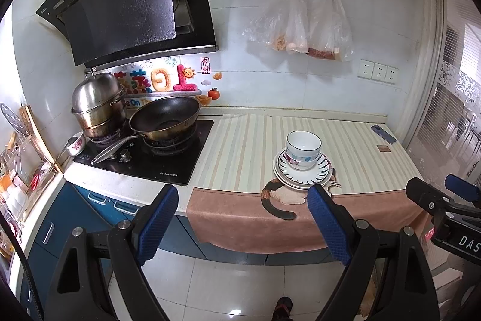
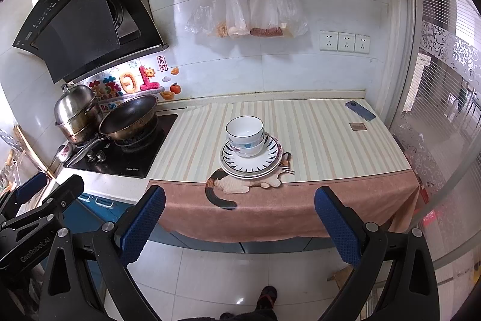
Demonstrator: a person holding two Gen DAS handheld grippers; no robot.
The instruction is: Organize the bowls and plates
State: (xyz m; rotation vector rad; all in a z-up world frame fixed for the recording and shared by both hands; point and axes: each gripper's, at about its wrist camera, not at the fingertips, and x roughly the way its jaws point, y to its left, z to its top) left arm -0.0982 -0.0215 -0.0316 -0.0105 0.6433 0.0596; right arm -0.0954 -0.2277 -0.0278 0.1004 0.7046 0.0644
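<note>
Both grippers hang back over the floor, short of the counter's (image 2: 315, 140) front edge, and there's open striped mat all round the stack – bare run to the left as far as the hob (image 2: 126, 149), bare run to the right out to the phone (image 2: 360, 110) and a small brown card (image 2: 357, 127) near the glass door. The pink cloth (image 2: 285, 206) drapes over the front edge, hanging down past the cabinet fronts. Wok (image 2: 129, 118) and steamer pot (image 2: 76, 113) sit on the hob, well clear of the crockery.

The stack: bowls (image 2: 246, 136) nested, sitting on plates (image 2: 251, 160), mid-counter, close to the front edge, overlapping the cat print. Left gripper (image 1: 243, 218) – fingers wide apart, nothing between them, stack ahead and nearer the right finger (image 1: 329, 226). Right gripper (image 2: 240, 226) – fingers wide apart too, empty, stack dead ahead between them, a touch left of centre. Neither touches the crockery
</note>
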